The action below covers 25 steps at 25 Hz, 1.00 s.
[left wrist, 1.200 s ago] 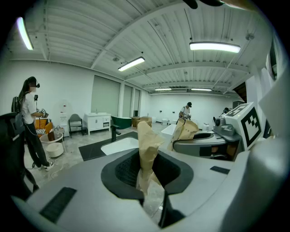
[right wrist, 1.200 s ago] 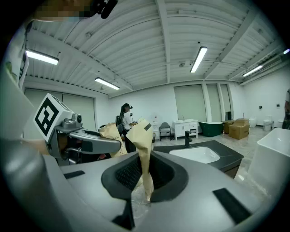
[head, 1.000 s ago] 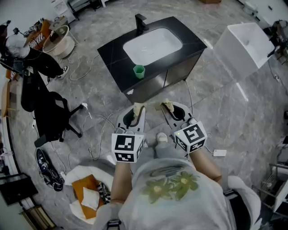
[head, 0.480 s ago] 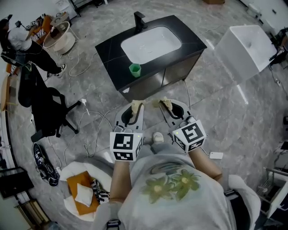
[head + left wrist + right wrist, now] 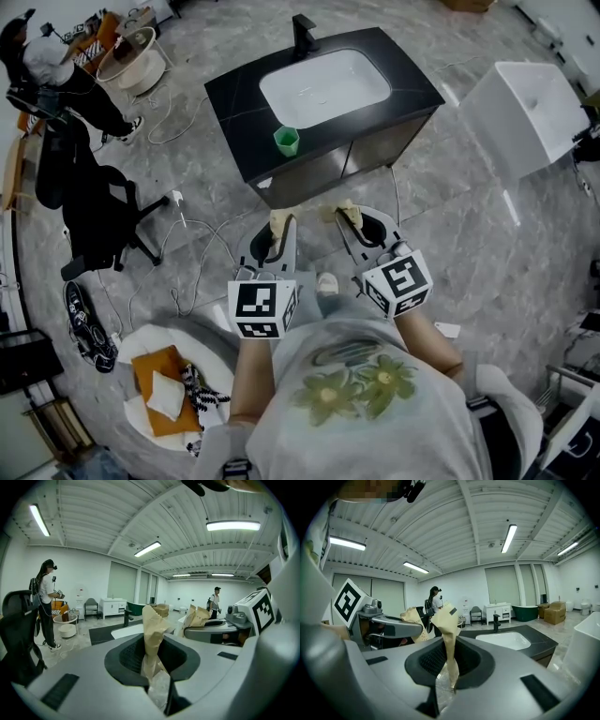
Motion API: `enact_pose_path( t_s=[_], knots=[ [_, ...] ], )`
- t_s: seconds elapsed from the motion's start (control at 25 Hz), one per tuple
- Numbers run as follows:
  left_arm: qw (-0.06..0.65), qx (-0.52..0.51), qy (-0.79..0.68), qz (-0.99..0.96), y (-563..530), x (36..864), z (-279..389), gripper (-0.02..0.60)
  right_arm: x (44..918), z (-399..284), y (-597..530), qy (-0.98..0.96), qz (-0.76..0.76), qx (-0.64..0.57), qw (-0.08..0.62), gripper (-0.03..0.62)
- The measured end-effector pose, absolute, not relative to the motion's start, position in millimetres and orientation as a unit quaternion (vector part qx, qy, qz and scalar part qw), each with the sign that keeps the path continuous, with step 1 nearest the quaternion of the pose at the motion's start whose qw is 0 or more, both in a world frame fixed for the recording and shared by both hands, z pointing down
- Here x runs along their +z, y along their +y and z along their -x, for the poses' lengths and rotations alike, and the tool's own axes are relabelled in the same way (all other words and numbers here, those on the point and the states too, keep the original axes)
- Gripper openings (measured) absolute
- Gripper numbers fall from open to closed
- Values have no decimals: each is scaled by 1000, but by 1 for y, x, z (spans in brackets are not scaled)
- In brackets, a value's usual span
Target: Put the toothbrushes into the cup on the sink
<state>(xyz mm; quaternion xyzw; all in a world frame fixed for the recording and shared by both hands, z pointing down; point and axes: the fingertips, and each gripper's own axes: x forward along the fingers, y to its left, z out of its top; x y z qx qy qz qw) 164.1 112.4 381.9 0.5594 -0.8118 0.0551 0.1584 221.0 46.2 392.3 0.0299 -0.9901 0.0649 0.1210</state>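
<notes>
Toothbrushes [image 5: 152, 634] sit clamped in left hand-held gripper [image 5: 281, 230] and right hand-held gripper [image 5: 349, 218]

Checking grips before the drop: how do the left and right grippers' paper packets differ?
The left packet looks bulkier and crumpled, with a pale, translucent lower part; the right packet is slimmer, with a small dark mark near its top. Both are tan paper, upright, clamped between the jaws.
</notes>
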Motion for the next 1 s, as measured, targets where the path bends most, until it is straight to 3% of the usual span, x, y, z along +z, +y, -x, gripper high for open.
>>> enact_pose_path(
  t_s=[1.0],
  knots=[
    [159, 37, -780, -604, 15, 367, 42, 87, 368, -29, -60, -989, -83, 52, 111, 58]
  ],
)
